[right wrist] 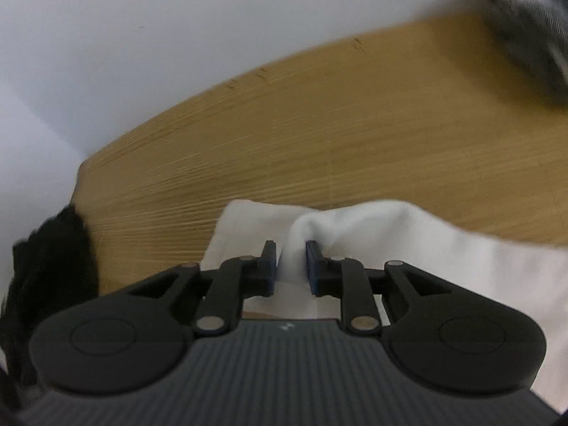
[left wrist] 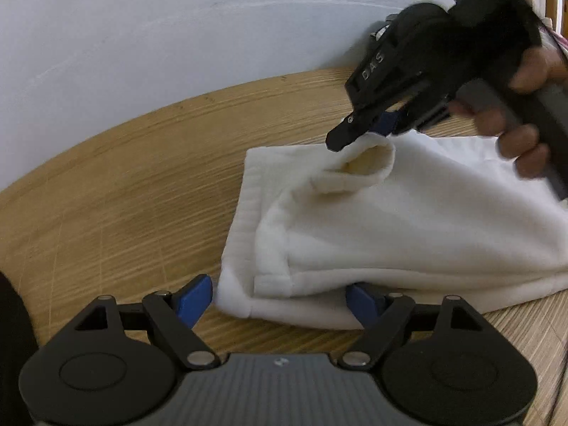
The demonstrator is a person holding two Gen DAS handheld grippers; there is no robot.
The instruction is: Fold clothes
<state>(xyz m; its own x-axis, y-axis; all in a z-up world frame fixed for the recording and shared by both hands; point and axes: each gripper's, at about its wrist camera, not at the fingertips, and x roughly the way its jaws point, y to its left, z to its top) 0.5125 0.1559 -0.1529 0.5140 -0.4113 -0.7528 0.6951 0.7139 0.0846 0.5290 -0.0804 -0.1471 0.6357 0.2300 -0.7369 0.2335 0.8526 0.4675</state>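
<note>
A white fleece garment lies partly folded on the wooden table. My left gripper stands open at the garment's near corner. That corner lies between its blue pads without being pressed, and the cloth drapes over the right pad. My right gripper, held by a hand, is shut on a raised fold of the garment at its far edge. In the right wrist view the white cloth is bunched and pinched between the right gripper's narrow jaws.
A white wall runs along the table's far edge. A dark patterned cloth lies blurred at the table's far right. A black shape sits at the left edge of the right wrist view.
</note>
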